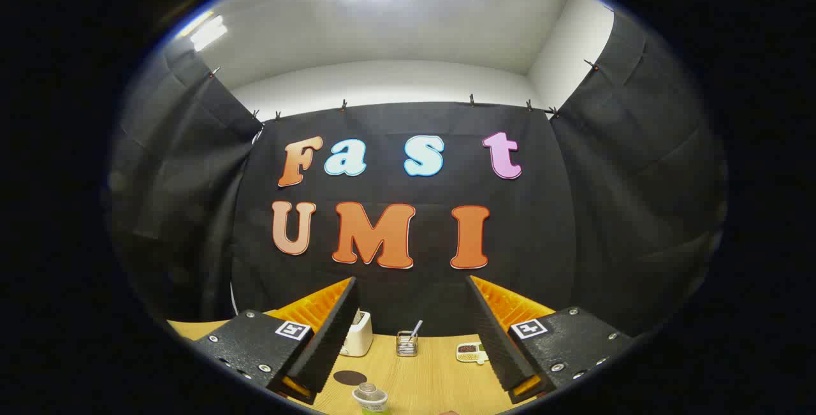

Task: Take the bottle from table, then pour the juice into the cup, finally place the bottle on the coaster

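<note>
Gripper (408, 338) spread wide, nothing between the fingers, held well above a wooden table (440, 373). Bottle (370, 397) standing upright low between the fingers, seen from above: clear cap and shoulder, a strip of green label just below. Dark round coaster (350, 377) flat on the table just beyond the bottle, toward the left finger, close but apparently not touching. Farther back, against the black cloth wall: a white boxy container (358, 333) partly hidden behind the left finger, a small wire holder (407, 343) with a thin stick leaning out of it, and a shallow white dish (472, 352) with dark bits by the right finger. Cup not identified with any certainty among these. Judged step: approach and grasp, nothing yet taken. To do it well, probably lower straight down with the fingers kept wide, centre the bottle between the pads, and close on the body below the shoulder rather than on the cap, so the grip holds through the tilt of pouring. Worth avoiding a sideways sweep that could knock the bottle toward the coaster.
</note>
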`<move>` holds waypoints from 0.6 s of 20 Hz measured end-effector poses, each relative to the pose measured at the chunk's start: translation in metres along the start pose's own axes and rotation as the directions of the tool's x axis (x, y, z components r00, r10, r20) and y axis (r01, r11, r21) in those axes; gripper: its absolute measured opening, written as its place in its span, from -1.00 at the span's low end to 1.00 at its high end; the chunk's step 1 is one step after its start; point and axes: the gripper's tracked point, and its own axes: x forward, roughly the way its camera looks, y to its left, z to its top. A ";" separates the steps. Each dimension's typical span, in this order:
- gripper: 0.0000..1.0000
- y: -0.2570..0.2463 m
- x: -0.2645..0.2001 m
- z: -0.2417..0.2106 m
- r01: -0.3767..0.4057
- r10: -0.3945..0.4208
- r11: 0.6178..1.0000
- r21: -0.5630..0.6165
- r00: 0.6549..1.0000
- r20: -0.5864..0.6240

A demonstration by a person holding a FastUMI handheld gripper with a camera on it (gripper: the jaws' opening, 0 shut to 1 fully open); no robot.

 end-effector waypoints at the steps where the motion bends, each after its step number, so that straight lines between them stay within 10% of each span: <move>1: 0.96 0.001 0.000 0.000 -0.001 0.001 1.000 0.002 1.000 0.002; 12: 0.96 0.006 0.001 -0.002 -0.002 0.002 1.000 0.010 1.000 0.021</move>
